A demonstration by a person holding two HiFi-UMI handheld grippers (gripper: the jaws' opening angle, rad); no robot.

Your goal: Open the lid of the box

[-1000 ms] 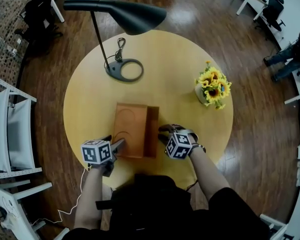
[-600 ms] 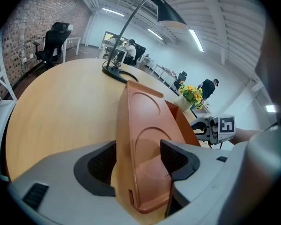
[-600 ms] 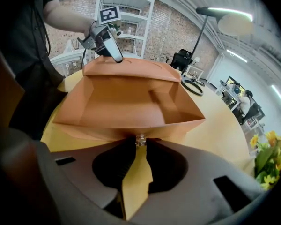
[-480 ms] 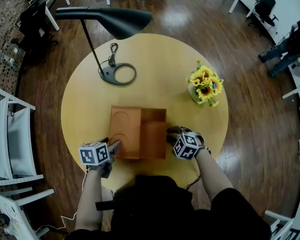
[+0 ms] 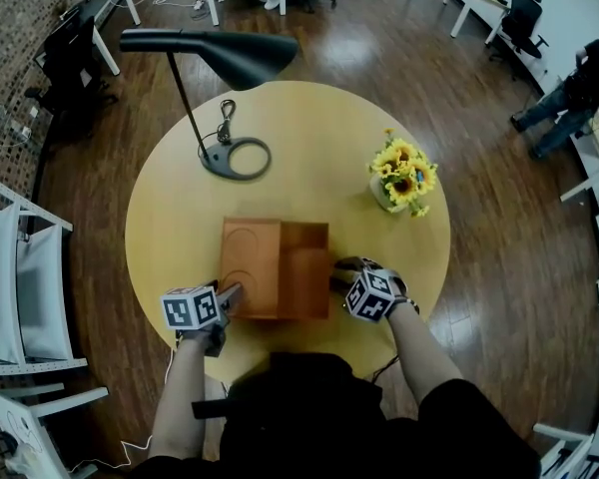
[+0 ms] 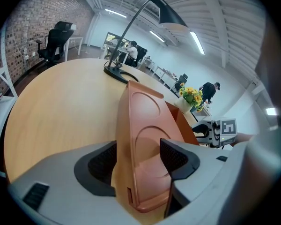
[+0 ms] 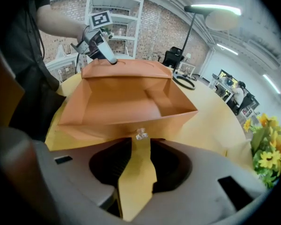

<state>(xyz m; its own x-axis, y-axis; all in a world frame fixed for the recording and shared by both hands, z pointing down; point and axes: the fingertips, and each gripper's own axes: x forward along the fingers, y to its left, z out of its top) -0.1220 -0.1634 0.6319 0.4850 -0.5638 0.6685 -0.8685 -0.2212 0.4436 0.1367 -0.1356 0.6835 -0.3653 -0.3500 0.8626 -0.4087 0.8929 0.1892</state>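
Observation:
A brown box (image 5: 252,263) lies on the round wooden table (image 5: 309,138) near the front edge. Its embossed half (image 6: 145,125) stands between the pads of my left gripper (image 6: 138,156), which is shut on its near left corner. The hollow lid (image 5: 305,269) has swung out to the right and rests flat, inside up (image 7: 124,102). My right gripper (image 7: 140,146) sits just off the lid's right edge, jaws opening. The small metal clasp (image 7: 140,135) is at its fingertips and nothing is pressed between the pads. In the head view the right gripper (image 5: 339,270) almost touches the lid.
A black desk lamp stands at the back left, base (image 5: 237,158) on the table and shade (image 5: 215,48) overhanging. A vase of sunflowers (image 5: 401,180) stands to the right of the box. White chairs (image 5: 20,267) flank the table on the left.
The lid has swung from nearly upright down to the right, so the hollow inside shows wide. The right gripper went right with it, then its jaws parted. The left gripper stayed put.

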